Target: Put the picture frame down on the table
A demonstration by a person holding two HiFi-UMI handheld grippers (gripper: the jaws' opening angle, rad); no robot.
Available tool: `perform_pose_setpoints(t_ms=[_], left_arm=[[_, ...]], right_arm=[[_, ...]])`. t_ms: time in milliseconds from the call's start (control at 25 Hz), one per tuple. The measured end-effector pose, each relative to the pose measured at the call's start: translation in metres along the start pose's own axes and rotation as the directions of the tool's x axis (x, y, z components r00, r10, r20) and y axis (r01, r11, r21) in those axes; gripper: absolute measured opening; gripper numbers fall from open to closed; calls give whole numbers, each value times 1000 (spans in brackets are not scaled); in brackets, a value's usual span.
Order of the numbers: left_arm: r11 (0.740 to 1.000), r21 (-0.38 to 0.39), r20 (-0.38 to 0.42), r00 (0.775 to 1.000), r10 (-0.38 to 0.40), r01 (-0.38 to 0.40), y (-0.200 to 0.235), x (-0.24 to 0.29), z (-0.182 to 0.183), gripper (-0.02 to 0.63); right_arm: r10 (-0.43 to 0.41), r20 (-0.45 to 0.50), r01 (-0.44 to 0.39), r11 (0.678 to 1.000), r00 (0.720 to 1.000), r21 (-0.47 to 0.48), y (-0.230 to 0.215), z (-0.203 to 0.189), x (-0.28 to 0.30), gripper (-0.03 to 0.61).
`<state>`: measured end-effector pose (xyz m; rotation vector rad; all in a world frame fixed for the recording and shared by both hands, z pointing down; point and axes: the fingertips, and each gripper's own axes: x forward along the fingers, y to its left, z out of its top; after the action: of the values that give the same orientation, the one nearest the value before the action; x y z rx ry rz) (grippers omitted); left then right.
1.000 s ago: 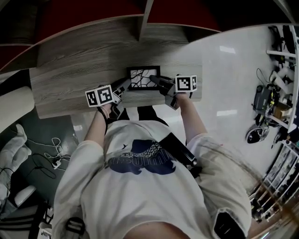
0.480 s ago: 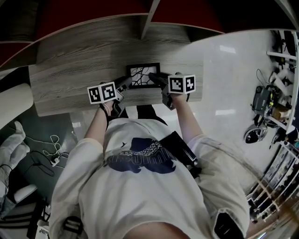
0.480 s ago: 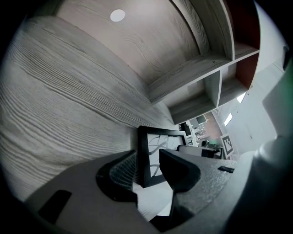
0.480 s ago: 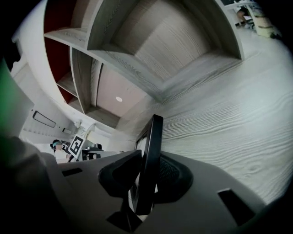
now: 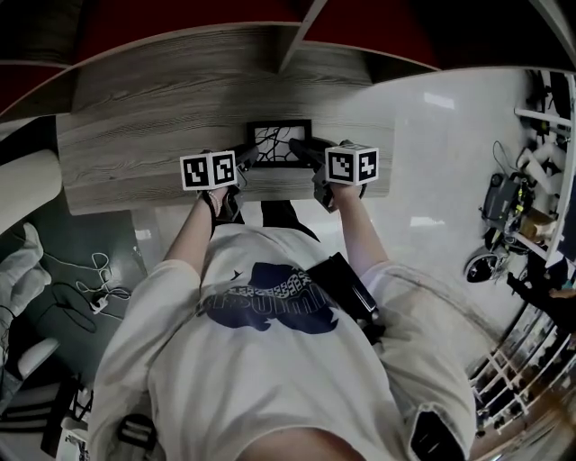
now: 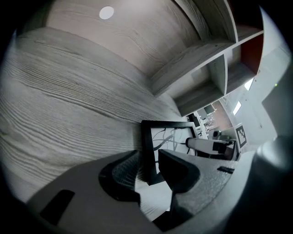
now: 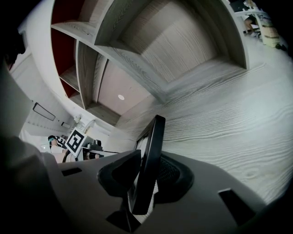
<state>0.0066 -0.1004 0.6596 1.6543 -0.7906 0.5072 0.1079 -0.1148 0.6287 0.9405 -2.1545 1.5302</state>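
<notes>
The picture frame (image 5: pixel 280 144), black with a white branch-pattern picture, rests on the grey wooden table (image 5: pixel 153 135) near its front edge, face toward the head camera. My left gripper (image 5: pixel 245 157) is at its left side. In the left gripper view the frame's left edge (image 6: pixel 145 137) stands between the jaws of the left gripper (image 6: pixel 149 160), which have just been closing a little but show a gap. My right gripper (image 5: pixel 303 150) is at the right side. Its jaws have just been opening, and the frame's edge (image 7: pixel 155 137) stands loosely between them in the right gripper (image 7: pixel 151 162).
Wooden shelf compartments (image 5: pixel 301 27) rise behind the table. To the right is a glossy white floor with equipment and cables (image 5: pixel 526 203). Cables lie on the dark floor (image 5: pixel 90 288) at the left, beside something white (image 5: pixel 27 198). The table edge runs just below the frame.
The left gripper has shifted right, closer to the frame's left side. The right gripper's marker cube has turned slightly. The frame stays where it was on the table.
</notes>
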Motion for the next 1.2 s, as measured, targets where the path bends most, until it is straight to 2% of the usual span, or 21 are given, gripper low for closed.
perform_pose_setpoints(t_ms=[160, 400, 480, 600, 1000, 1200], left_arm=[[998, 37, -22, 998, 56, -56, 1, 1, 0, 121], [994, 60, -42, 994, 97, -94, 3, 4, 0, 120], [993, 57, -46, 994, 101, -98, 2, 5, -1, 118], [993, 52, -43, 993, 107, -105, -1, 6, -1, 80], [992, 51, -38, 992, 121, -119, 4, 12, 0, 78], [991, 52, -40, 992, 122, -120, 5, 12, 0, 78]], right_arm=[[-1, -1, 1, 1000, 1000, -13, 4, 2, -1, 87], [-29, -6, 28, 999, 1000, -36, 2, 2, 0, 100], [-41, -2, 41, 998, 999, -39, 1, 1, -1, 106], [-57, 8, 58, 998, 998, -40, 1, 2, -2, 110], [-105, 27, 106, 994, 994, -24, -6, -1, -3, 131], [-117, 45, 116, 993, 992, 22, -12, -4, -7, 132]])
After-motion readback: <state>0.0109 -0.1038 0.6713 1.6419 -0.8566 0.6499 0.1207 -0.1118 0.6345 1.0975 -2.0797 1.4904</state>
